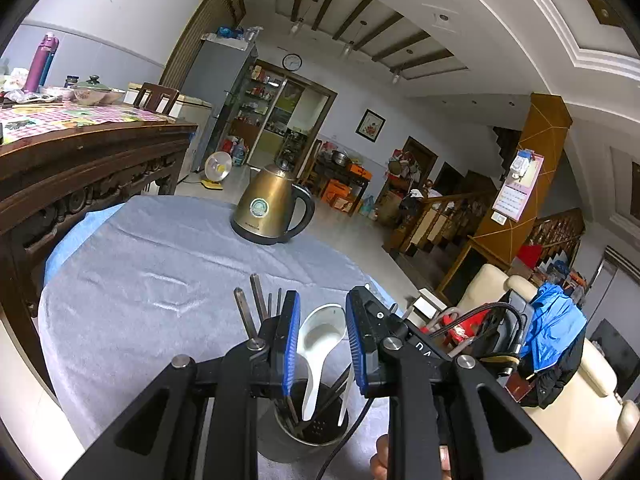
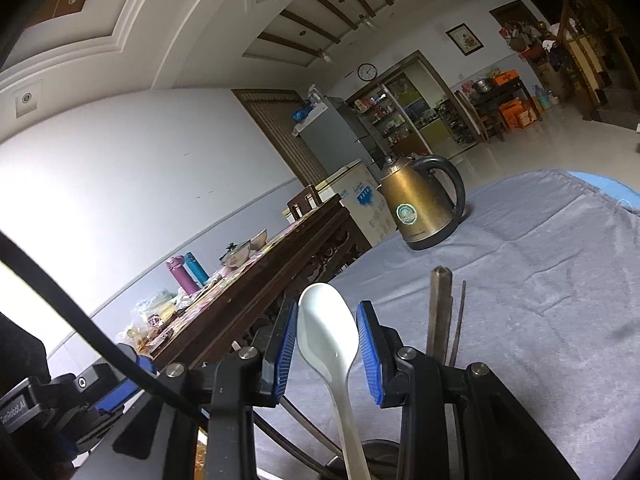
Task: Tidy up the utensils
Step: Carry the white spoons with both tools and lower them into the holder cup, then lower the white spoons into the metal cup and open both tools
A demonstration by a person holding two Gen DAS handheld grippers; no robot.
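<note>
Risk noted first. The white spoon stands upright with its bowl between the jaws of the right gripper; the blue pads flank the bowl closely, but no firm contact is visible on either side, so in my judgement nothing is held there. Should those jaws close on the curved, glossy bowl rather than the handle, the spoon could slip or twist out. Any sideways pull could also tip the metal utensil holder, which looks light and sits on a loose, wrinkled grey cloth over the table.

The left gripper has its jaws spread, bracketing the same spoon from another side with clear gaps; nothing is pinched. Two grippers crowding one spoon invites a collision, and a black cable trails just beside the holder, where it could snag.

Container contents: the holder, below and between the left jaws, carries the white spoon, dark chopsticks leaning right, and metal handles rising just left of the left jaw. A brass-coloured kettle stands well ahead, clear of the work.
</note>
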